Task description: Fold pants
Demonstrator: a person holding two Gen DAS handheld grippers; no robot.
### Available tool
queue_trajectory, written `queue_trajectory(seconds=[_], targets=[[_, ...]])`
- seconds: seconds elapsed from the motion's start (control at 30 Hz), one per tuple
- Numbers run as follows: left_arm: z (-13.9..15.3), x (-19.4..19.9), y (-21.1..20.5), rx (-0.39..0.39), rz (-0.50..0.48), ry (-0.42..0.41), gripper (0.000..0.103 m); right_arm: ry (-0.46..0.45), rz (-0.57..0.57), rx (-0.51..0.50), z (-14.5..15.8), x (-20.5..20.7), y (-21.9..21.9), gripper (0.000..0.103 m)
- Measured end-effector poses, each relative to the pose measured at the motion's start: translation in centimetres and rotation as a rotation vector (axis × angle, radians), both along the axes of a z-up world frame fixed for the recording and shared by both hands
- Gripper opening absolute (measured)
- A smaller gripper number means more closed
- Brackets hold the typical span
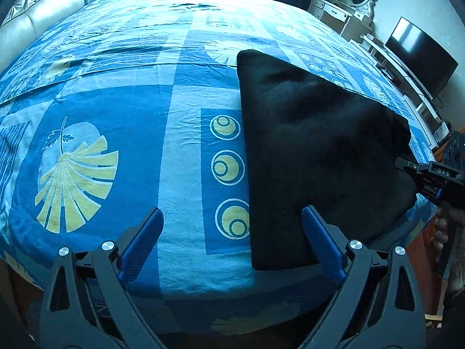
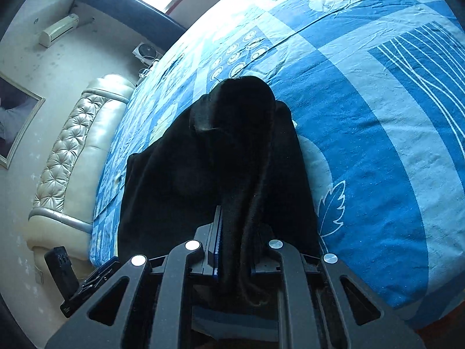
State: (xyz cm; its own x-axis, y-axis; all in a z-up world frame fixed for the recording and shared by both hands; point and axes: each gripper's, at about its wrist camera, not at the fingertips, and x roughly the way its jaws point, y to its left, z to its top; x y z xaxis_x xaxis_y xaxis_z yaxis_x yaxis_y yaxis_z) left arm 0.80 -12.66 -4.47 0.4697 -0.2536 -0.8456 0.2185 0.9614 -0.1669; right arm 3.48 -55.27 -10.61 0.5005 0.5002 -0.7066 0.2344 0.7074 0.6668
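Note:
The black pants (image 1: 314,151) lie partly folded on the blue patterned bedsheet (image 1: 180,145), right of centre in the left wrist view. My left gripper (image 1: 232,226) is open and empty above the sheet, its right finger at the pants' near left edge. My right gripper (image 1: 407,168) shows at the far right, clamped on the pants' right edge. In the right wrist view the right gripper (image 2: 232,232) is shut on a bunched fold of the pants (image 2: 232,145), which drape away over the sheet (image 2: 377,145).
A padded cream headboard (image 1: 43,14) runs along the bed's far left. A white dresser with mirror (image 1: 348,8) and a dark TV (image 1: 421,55) stand at the right. The bed's near edge (image 1: 232,305) lies just below my left gripper.

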Motion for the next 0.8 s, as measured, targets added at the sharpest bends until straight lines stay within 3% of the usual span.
queue_trajectory(seconds=[0.37, 0.53, 0.63, 0.7, 0.73, 0.8], targets=[[-0.5, 0.1, 0.2, -0.015, 0.006, 0.014, 0.097, -0.018, -0.037, 0.073, -0.8, -0.7, -0.9, 0.015], [-0.6, 0.2, 0.4, -0.026, 0.004, 0.017, 0.097, -0.028, -0.069, 0.145, -0.9, -1.4, -1.8, 0.022], [-0.3, 0.2, 1.7, -0.093, 0.003, 0.039, 0.097, -0.037, -0.105, 0.184, -0.4, -2.3, -3.0, 0.038], [0.2, 0.1, 3.2, -0.17, 0.015, 0.039, 0.097, -0.058, -0.132, 0.198, 0.5, -2.9, -4.0, 0.061], [0.5, 0.0, 4.1, -0.204, 0.021, 0.038, 0.097, -0.065, -0.155, 0.181, 1.1, -3.4, -4.5, 0.068], [0.6, 0.2, 5.4, -0.257, 0.028, 0.045, 0.097, -0.086, -0.176, 0.167, 1.8, -4.3, -5.4, 0.071]])
